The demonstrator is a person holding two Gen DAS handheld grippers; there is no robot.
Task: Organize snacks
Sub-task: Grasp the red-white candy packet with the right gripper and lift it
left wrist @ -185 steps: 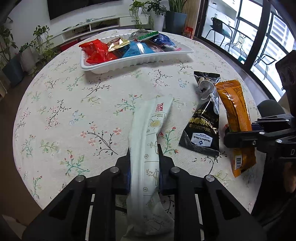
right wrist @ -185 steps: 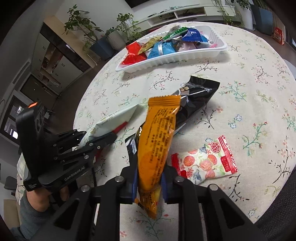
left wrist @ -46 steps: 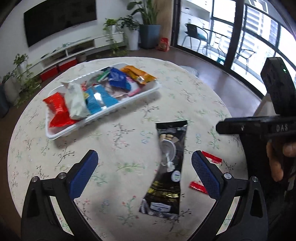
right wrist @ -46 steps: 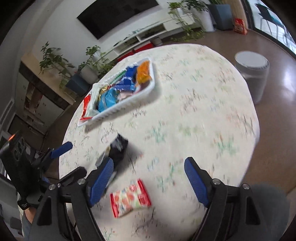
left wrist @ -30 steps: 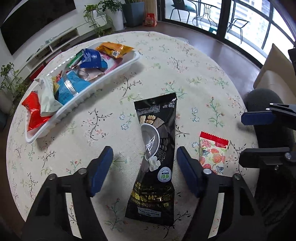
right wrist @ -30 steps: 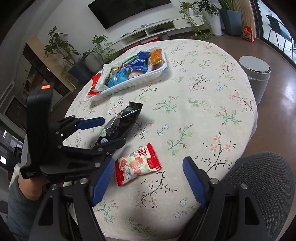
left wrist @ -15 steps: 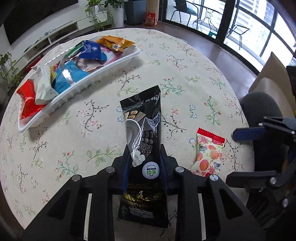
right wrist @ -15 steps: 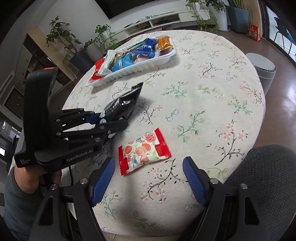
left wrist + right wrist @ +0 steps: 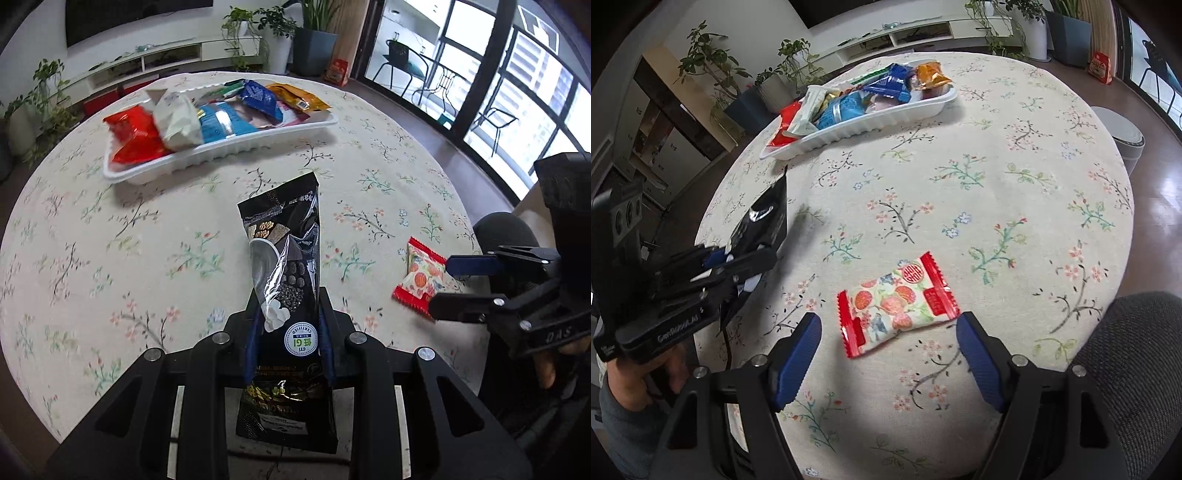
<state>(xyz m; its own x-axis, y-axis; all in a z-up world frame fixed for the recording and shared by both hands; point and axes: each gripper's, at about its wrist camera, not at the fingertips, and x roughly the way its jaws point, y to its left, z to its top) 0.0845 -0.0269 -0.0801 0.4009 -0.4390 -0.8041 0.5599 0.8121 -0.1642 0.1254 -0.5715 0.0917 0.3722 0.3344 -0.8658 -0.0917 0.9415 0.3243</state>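
My left gripper (image 9: 290, 325) is shut on a long black snack bag (image 9: 284, 266) and holds it lifted off the floral tablecloth; the bag also shows in the right wrist view (image 9: 764, 218). My right gripper (image 9: 890, 336) is open, its blue pads either side of a red-edged fruit-print packet (image 9: 897, 302) lying flat on the table; the packet also shows in the left wrist view (image 9: 419, 275). A white tray (image 9: 221, 151) at the far side holds several snack packets; it also shows in the right wrist view (image 9: 871, 122).
The round table (image 9: 1015, 177) has a floral cloth. A grey chair cushion (image 9: 1137, 347) sits at the near right edge. A small round bin (image 9: 1126, 140) stands on the floor beyond the table's right side.
My left gripper has raised the black bag off the table toward the tray. My right gripper has come down closer around the fruit-print packet, still open.
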